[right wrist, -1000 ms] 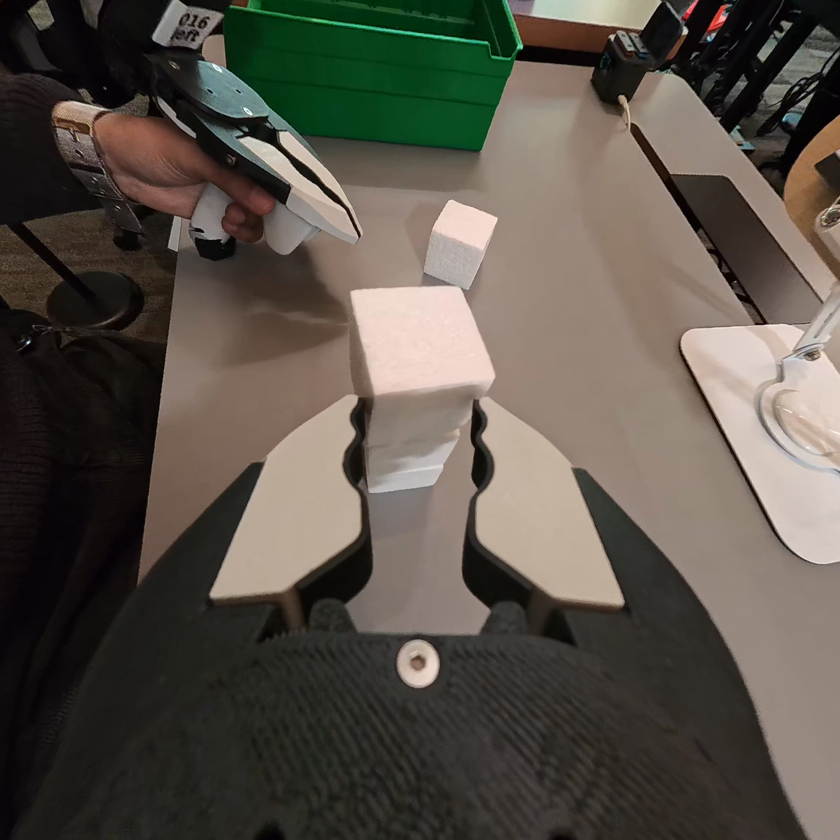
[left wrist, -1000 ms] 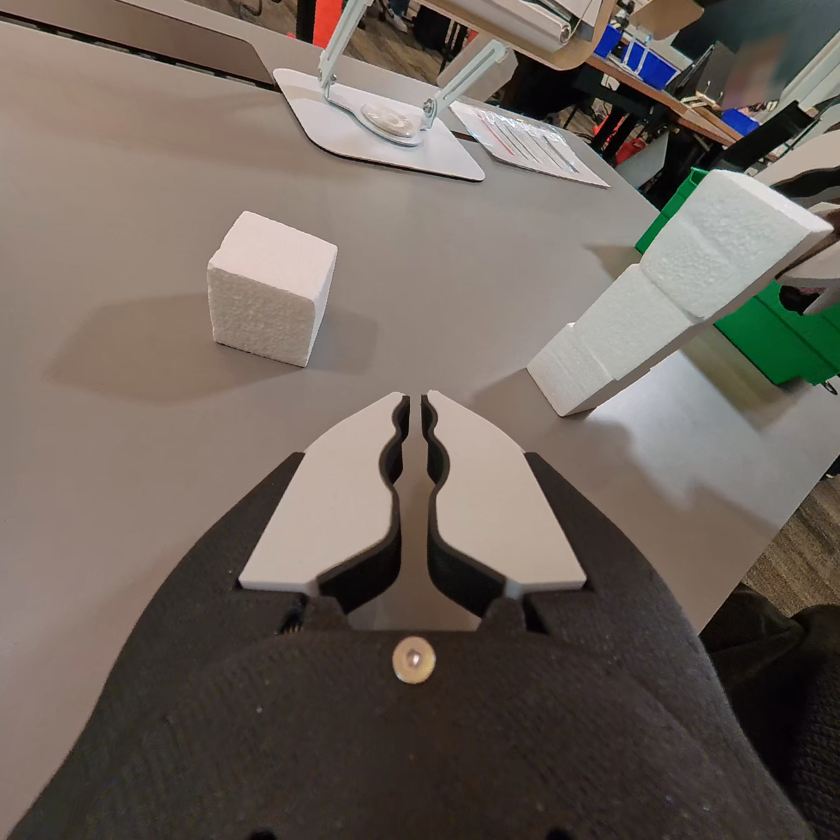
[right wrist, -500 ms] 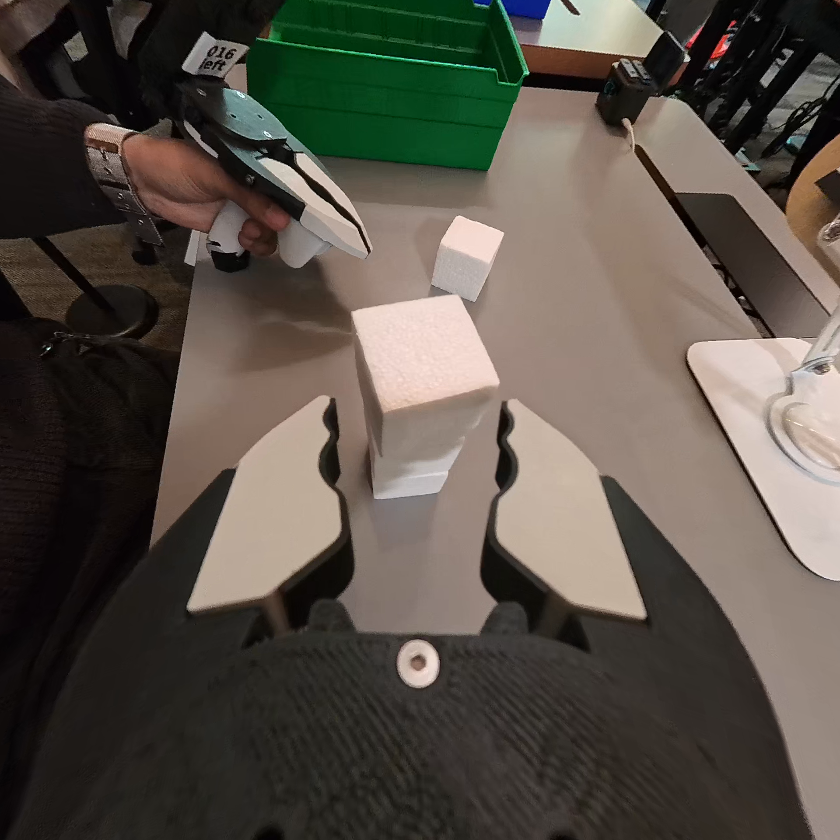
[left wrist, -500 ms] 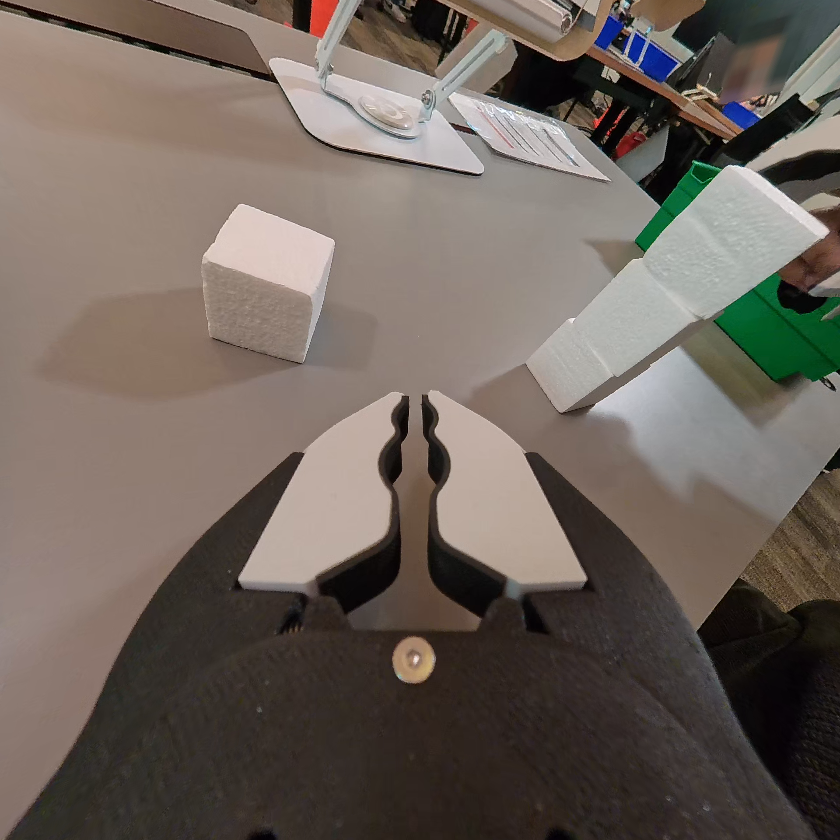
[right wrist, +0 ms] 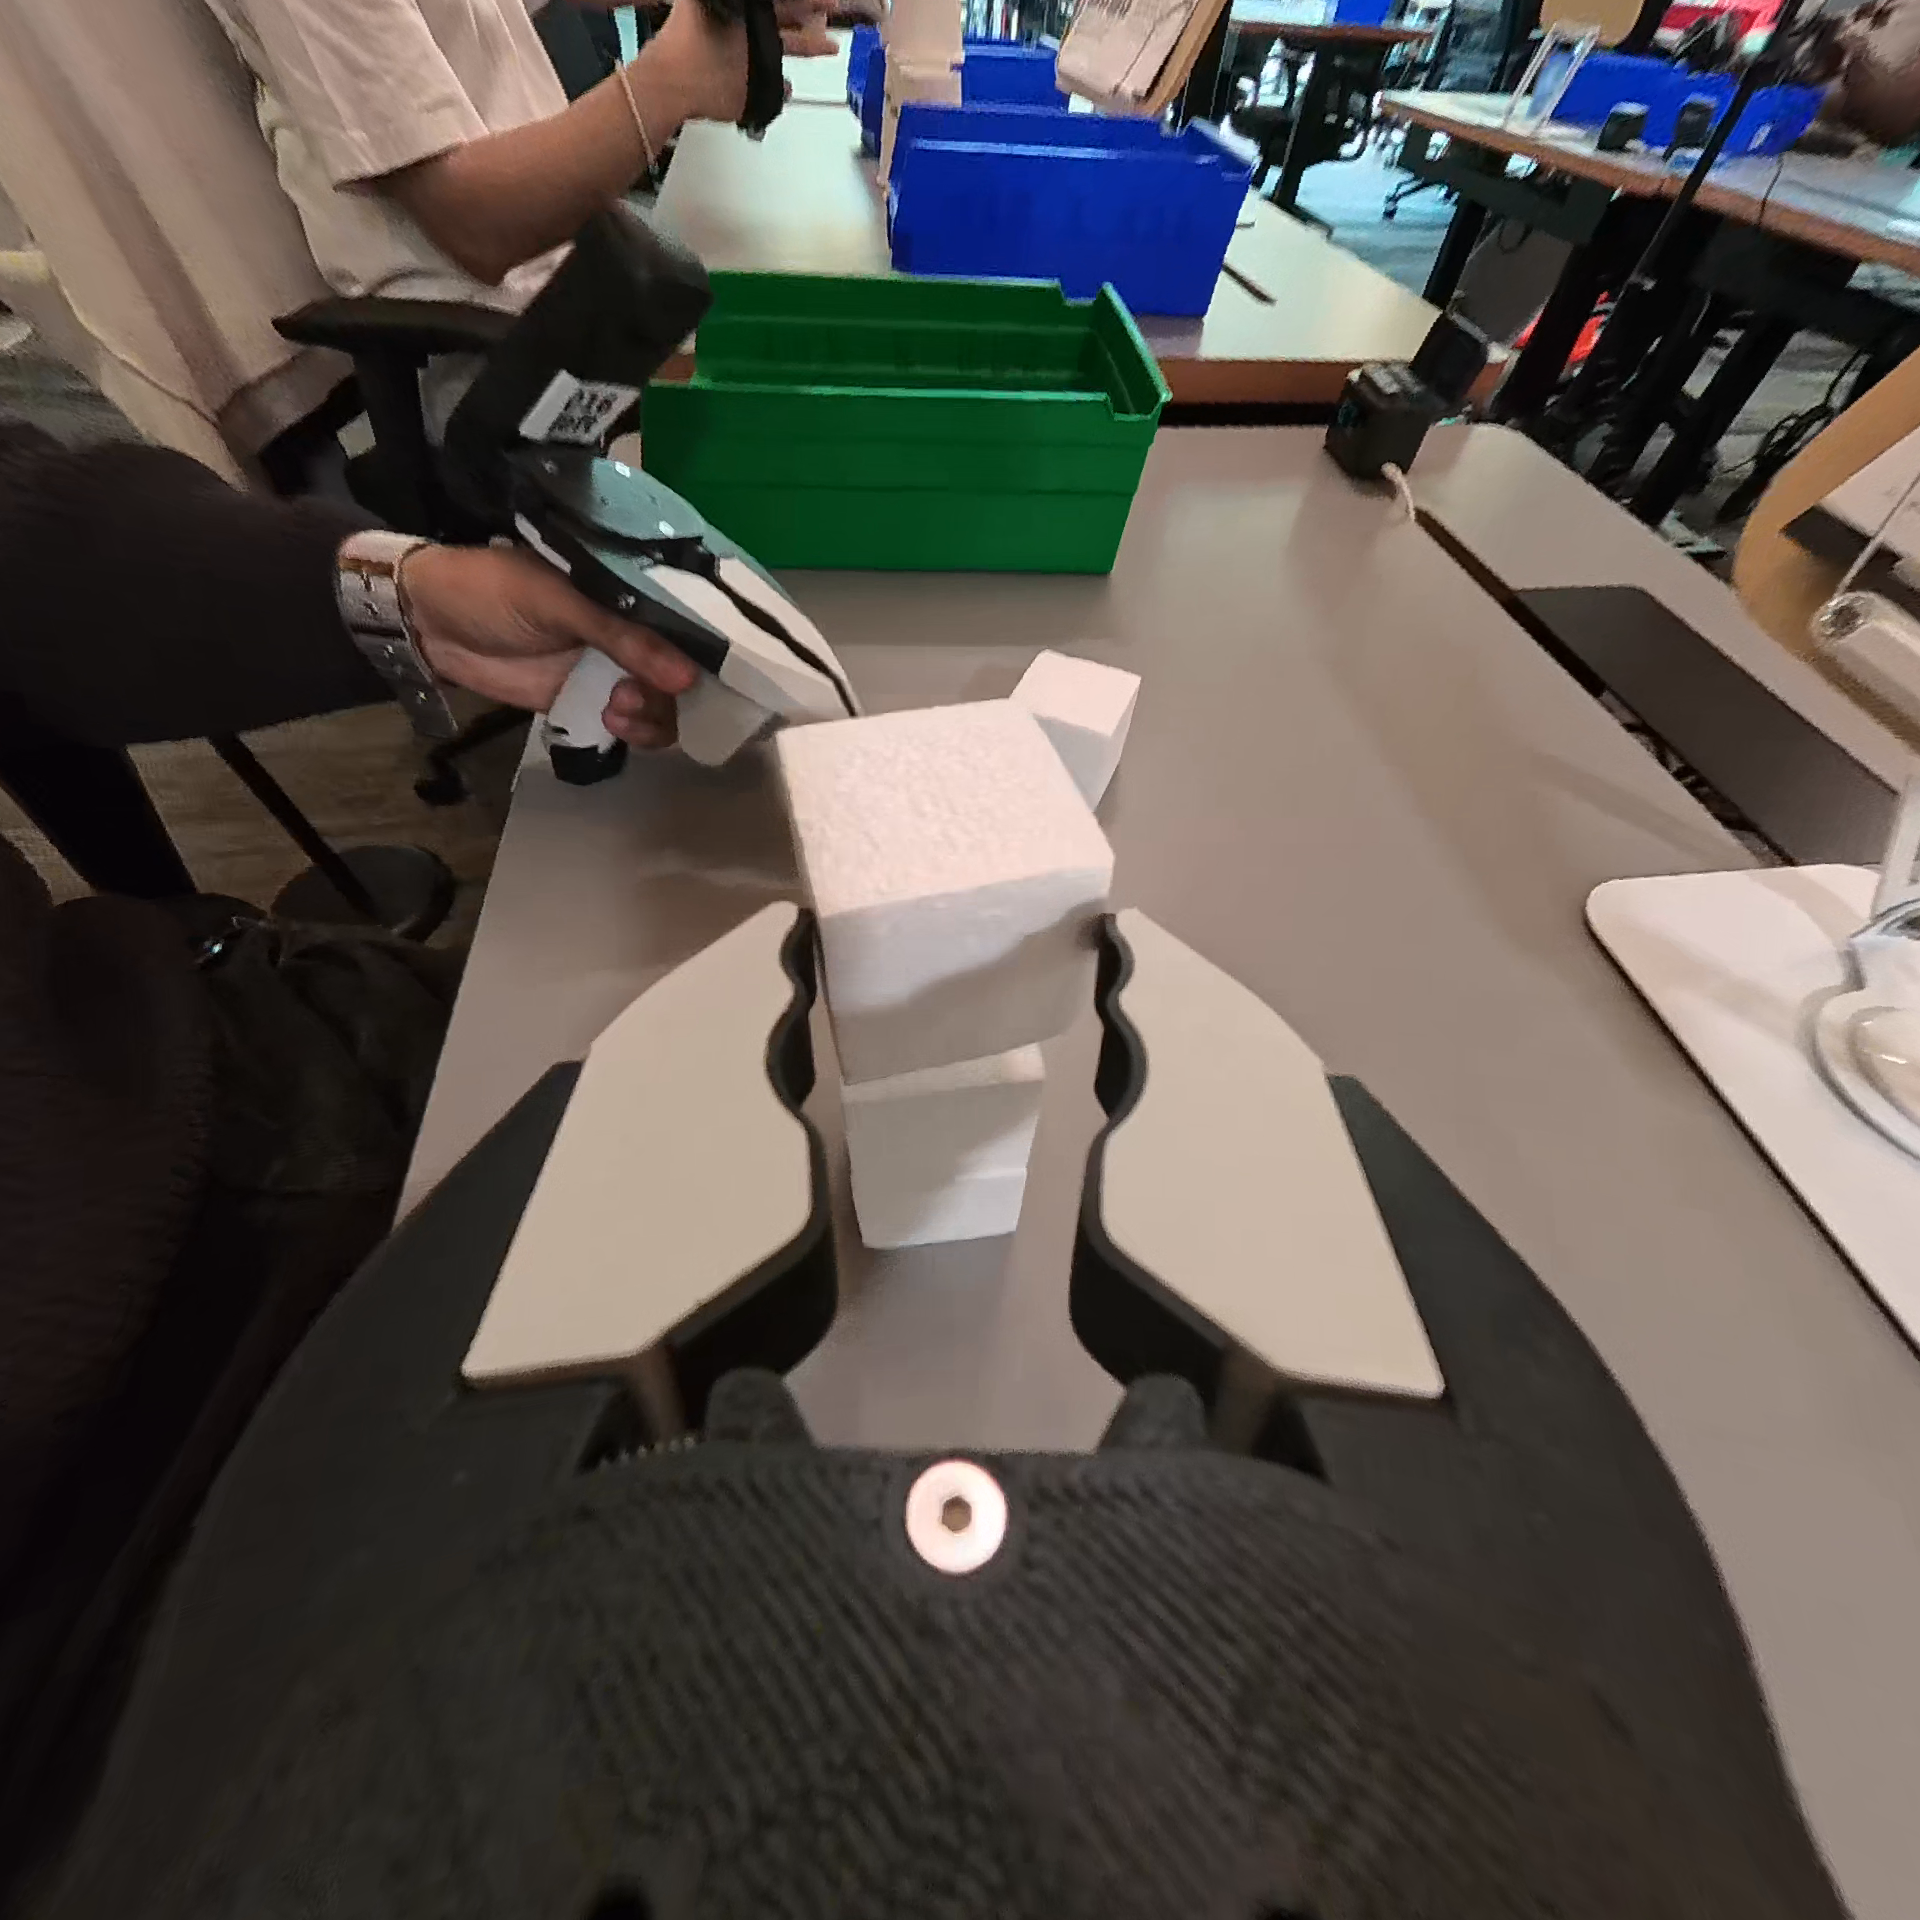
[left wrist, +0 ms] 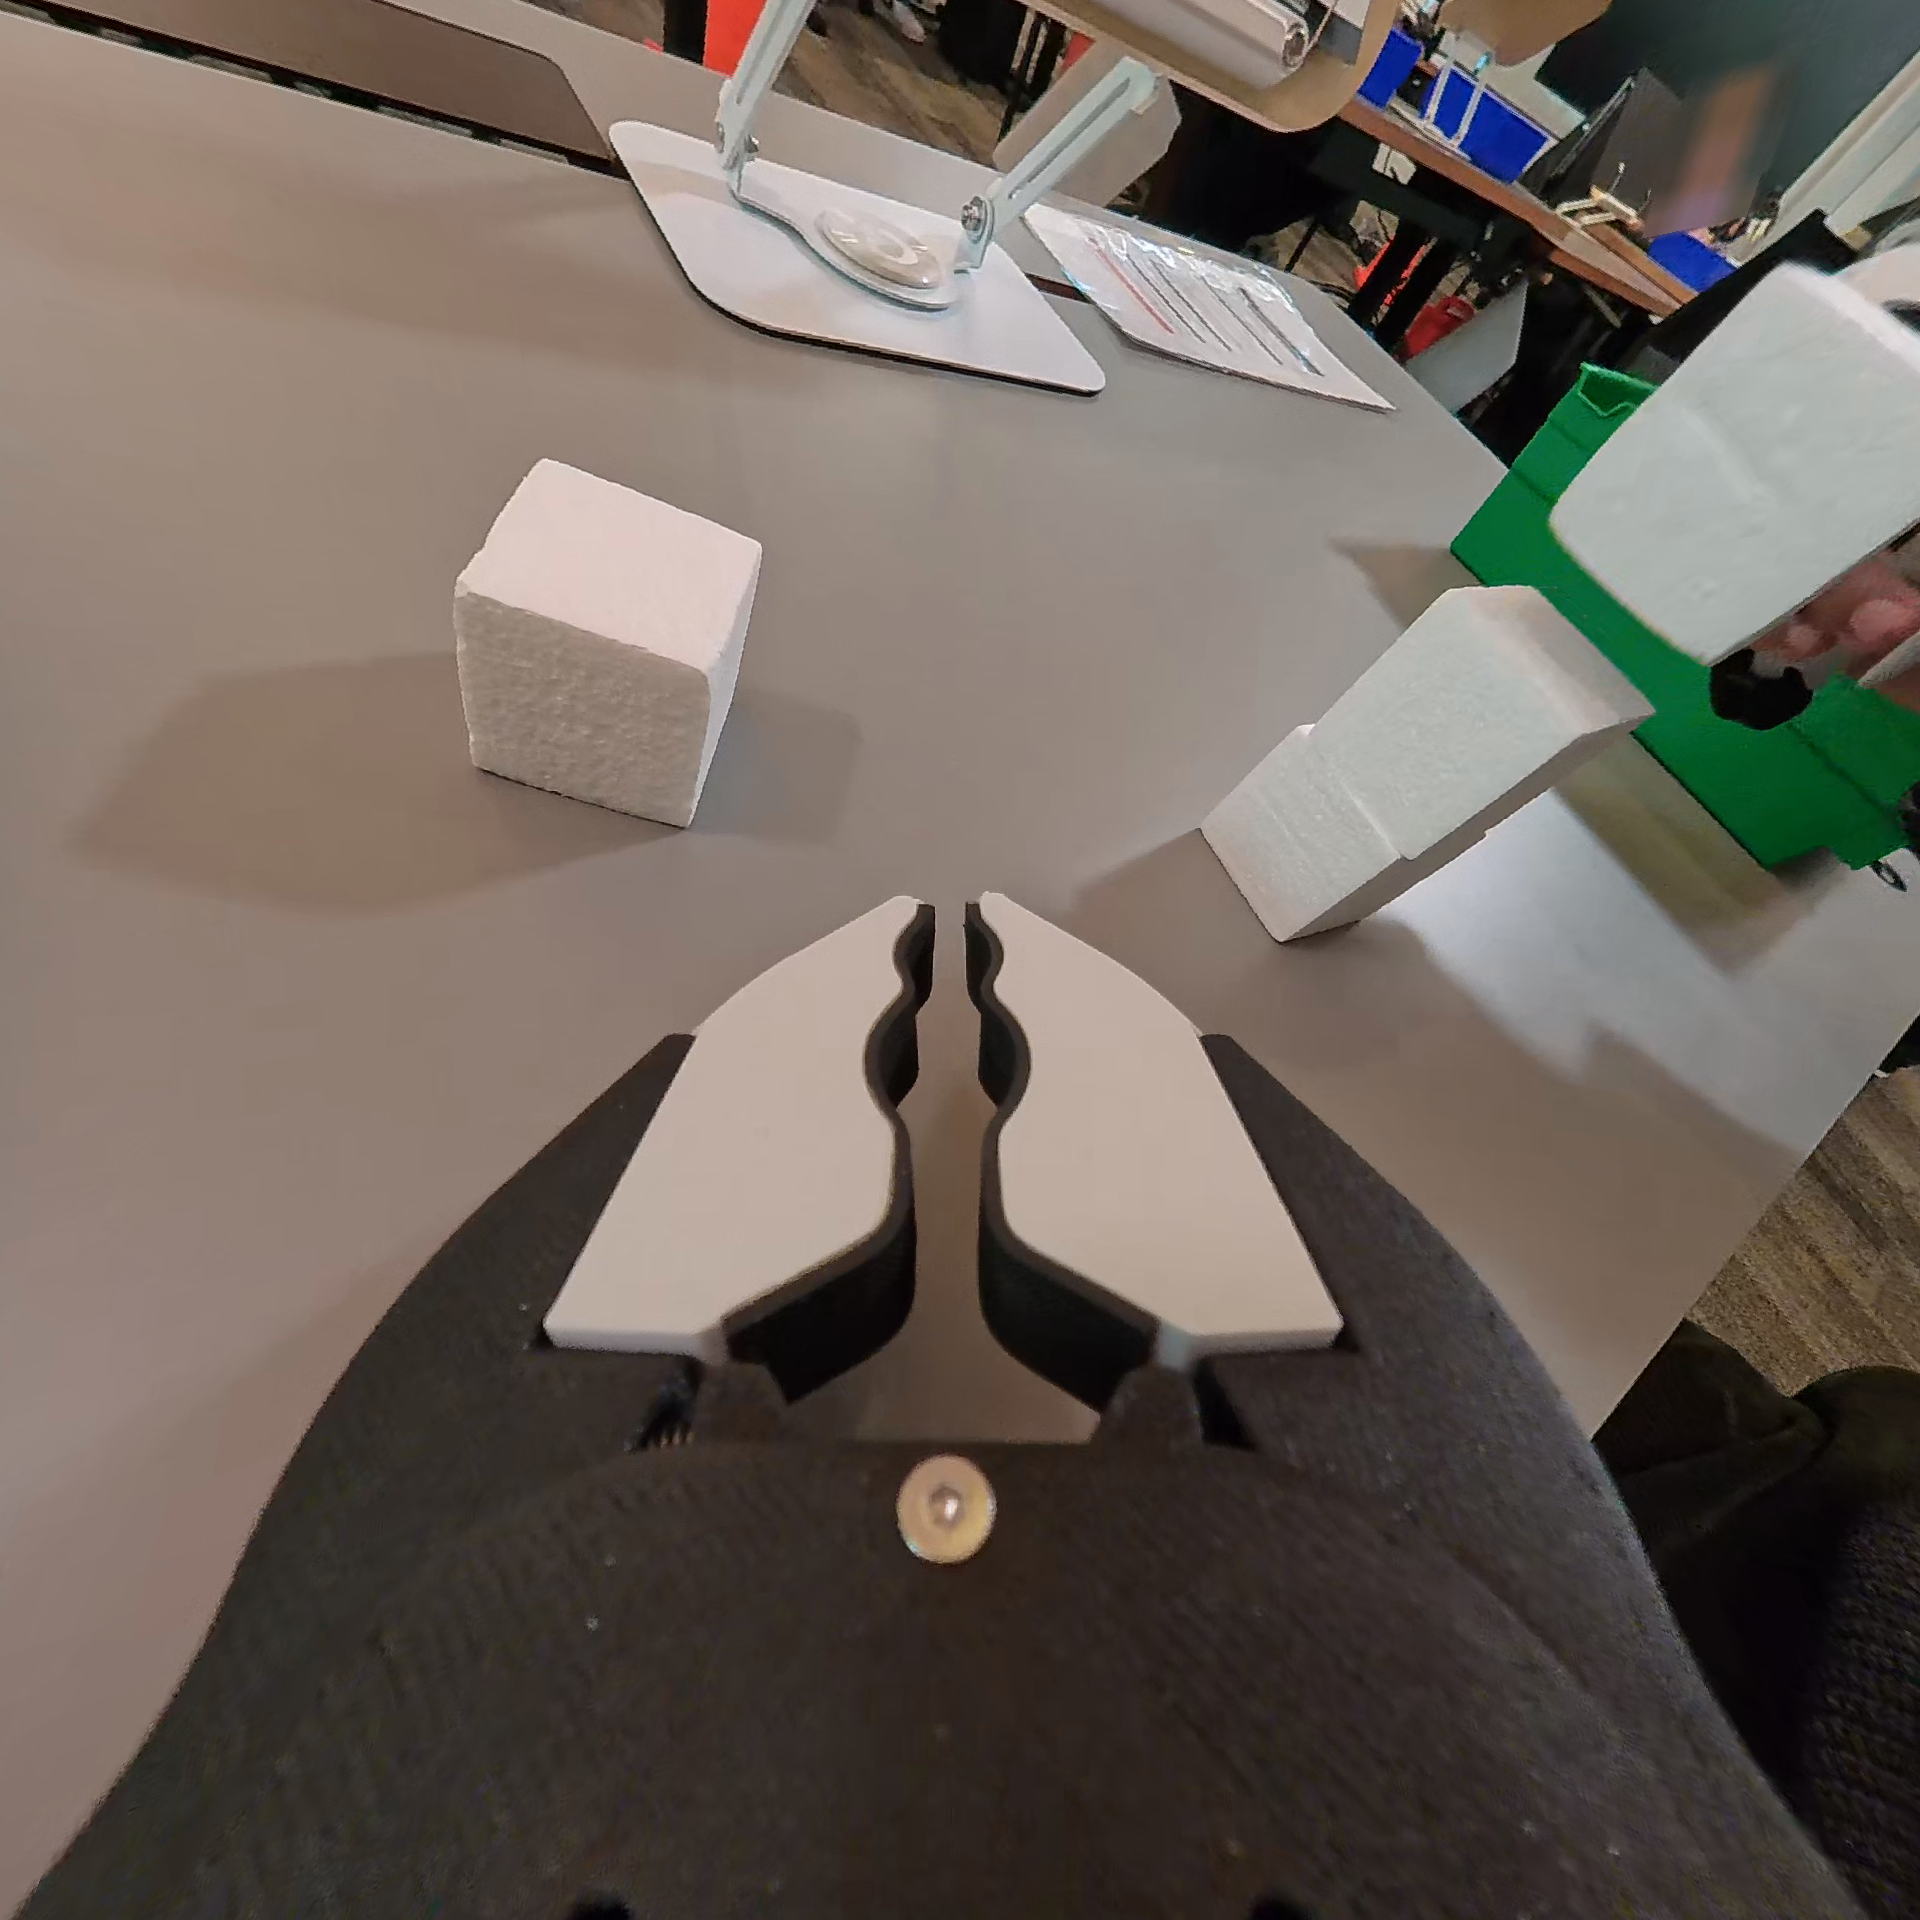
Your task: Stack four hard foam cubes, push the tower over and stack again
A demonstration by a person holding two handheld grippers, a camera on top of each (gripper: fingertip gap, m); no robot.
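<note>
Two close wrist views low over one grey table [left wrist: 312,312], roughly facing, sharing the foam stack [right wrist: 940,1132].

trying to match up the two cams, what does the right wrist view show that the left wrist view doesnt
Only the right wrist view: blue bins on the next table, a small black device, and the hand holding the left gripper. Only the left wrist view: a laminated sheet beside the white stand base. Both: the lone foam cube, the two stacked foam blocks, a third foam block between the right gripper's fingers, the green bin and grey table.
</note>
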